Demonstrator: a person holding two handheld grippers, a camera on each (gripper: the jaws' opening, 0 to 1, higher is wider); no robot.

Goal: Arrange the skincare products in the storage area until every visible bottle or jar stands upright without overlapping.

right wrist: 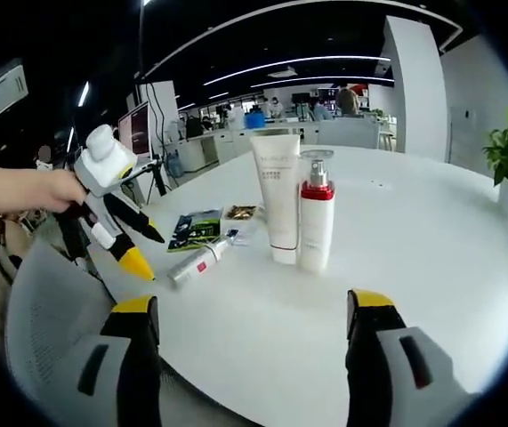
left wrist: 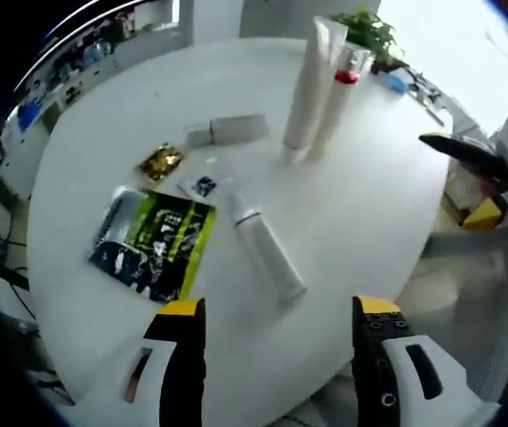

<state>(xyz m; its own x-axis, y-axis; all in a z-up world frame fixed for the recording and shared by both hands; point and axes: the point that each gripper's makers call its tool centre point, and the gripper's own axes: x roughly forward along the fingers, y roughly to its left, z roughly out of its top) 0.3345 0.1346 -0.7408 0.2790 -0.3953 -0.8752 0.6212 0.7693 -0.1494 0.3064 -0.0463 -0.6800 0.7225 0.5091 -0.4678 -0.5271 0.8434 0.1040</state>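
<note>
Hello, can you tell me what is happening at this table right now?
A person holds two grippers over a white table, tidying skincare products. Both the left gripper and the right gripper are open and hold nothing. A white tube and a pump bottle stand upright side by side. A smaller tube lies flat, near a green sachet, a gold sachet and a small box.

The left tool [left wrist: 278,322] has two black jaws capped in yellow, seated in white housings with dark oblong slots, and small screws dot its right jaw. The right tool [right wrist: 252,316] is built alike: black jaws, yellow tips, white bodies with dark slots. A bare hand [right wrist: 31,189] grips the handle.
</note>
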